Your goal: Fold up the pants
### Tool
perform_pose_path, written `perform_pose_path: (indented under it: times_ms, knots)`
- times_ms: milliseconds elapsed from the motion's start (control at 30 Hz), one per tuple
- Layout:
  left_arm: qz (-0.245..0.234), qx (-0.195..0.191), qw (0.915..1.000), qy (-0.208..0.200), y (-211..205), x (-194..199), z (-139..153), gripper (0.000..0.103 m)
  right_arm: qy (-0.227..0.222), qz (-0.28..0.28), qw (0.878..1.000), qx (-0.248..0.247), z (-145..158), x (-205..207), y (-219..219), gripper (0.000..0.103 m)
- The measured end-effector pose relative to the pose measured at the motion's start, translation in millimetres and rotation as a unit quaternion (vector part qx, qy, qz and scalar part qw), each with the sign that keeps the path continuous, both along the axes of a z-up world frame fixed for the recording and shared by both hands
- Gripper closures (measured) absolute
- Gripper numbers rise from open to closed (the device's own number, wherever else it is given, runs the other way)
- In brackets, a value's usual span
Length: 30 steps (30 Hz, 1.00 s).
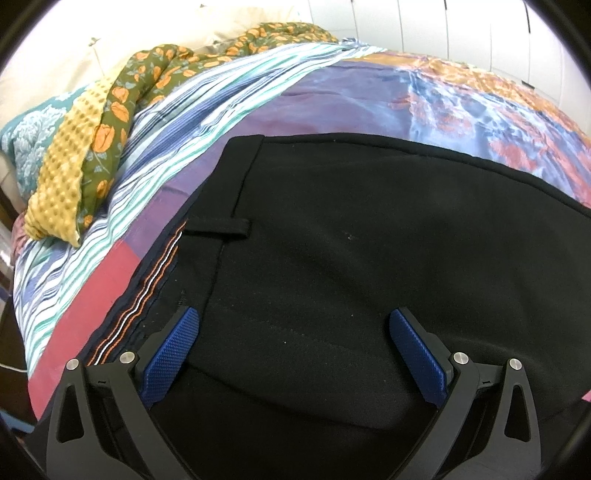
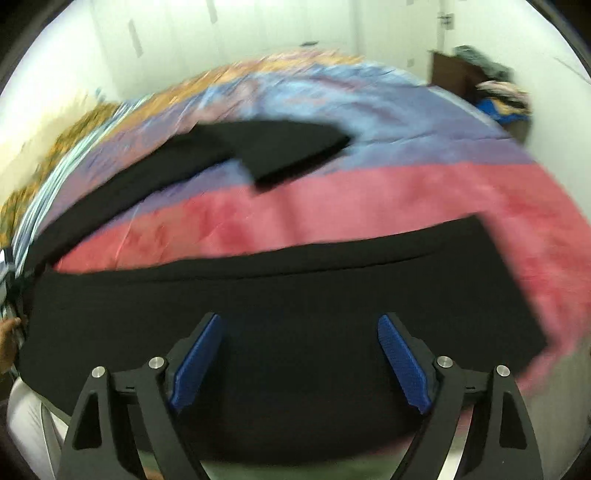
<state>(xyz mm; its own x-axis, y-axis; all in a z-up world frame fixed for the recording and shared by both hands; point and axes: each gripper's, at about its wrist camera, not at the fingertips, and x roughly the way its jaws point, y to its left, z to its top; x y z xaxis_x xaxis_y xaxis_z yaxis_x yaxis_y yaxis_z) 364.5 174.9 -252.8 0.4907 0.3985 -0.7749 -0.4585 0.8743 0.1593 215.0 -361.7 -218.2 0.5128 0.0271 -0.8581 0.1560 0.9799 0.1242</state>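
Note:
Black pants [image 1: 332,258] lie flat on a patchwork bedspread [image 1: 332,92]. The left wrist view shows the waistband with a belt loop [image 1: 218,227] and striped inner lining [image 1: 147,291] at the left. My left gripper [image 1: 293,328] is open and empty, just above the fabric near the waist. In the blurred right wrist view, the near leg [image 2: 295,295] crosses the frame and the far leg [image 2: 280,147] spreads away toward the back. My right gripper [image 2: 301,332] is open and empty over the near leg.
A green floral quilt with a yellow backing [image 1: 74,162] is bunched at the bed's far left. White wardrobe doors [image 1: 443,29] stand behind the bed. A dark cabinet with piled clothes [image 2: 491,88] stands at the far right corner.

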Motion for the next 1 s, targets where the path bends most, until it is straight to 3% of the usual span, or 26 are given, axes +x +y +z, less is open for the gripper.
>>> perform_pose_path:
  times_ms: [67, 200, 1000]
  knots:
    - [0.0, 0.001, 1.0, 0.004, -1, 1, 0, 0.001, -0.002, -0.001, 1.0, -0.015, -11, 2, 7, 0.0]
    - [0.0, 0.001, 1.0, 0.005, -1, 2, 1, 0.001, -0.01, -0.019, 1.0, 0.008, -20, -1, 2, 0.0]
    - [0.0, 0.001, 1.0, 0.006, -1, 2, 1, 0.001, -0.02, -0.017, 0.999, 0.017, -22, 6, 4, 0.0]
